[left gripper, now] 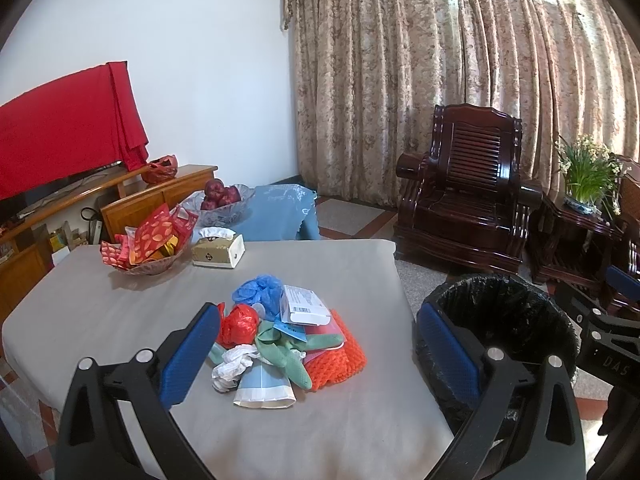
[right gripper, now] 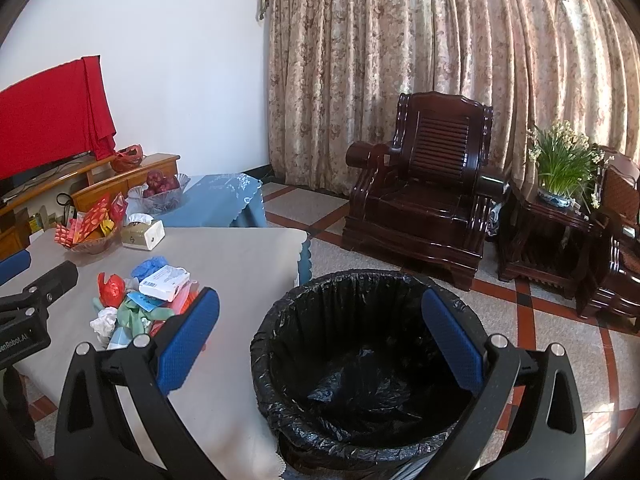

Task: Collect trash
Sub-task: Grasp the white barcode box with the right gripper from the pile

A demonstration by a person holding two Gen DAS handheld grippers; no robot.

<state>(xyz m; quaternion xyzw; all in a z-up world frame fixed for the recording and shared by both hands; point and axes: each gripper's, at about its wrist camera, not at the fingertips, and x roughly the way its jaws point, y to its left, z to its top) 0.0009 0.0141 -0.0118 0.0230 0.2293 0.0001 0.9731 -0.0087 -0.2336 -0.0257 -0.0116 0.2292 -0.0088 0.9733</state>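
Trash pile (left gripper: pixel 280 336) sits mid-table on the grey tablecloth (left gripper: pixel 100 312), dead ahead of the left gripper (left gripper: pixel 320 352); bin (right gripper: pixel 360 360) with black liner stands on the floor off the table's 3 o'clock edge, looks near empty. Both grippers spread wide, holding nothing; right gripper (right gripper: pixel 320 344) hovers over the bin.

Handling, my read: all light and soft. Crumpled red bag (left gripper: pixel 238 324), white wad (left gripper: pixel 232 366), blue puff (left gripper: pixel 256 290), green glove (left gripper: pixel 284 354), orange mesh (left gripper: pixel 340 360), flattened paper cup (left gripper: pixel 264 388). Pinch bunched folds; the cup by its rim. White packet (left gripper: pixel 306 306) on top is stiffer, may slide.

Keep clear: tissue box (left gripper: pixel 218 248) and snack bowl (left gripper: pixel 148 246) at 11 o'clock, not trash. Nothing blocks the pile.
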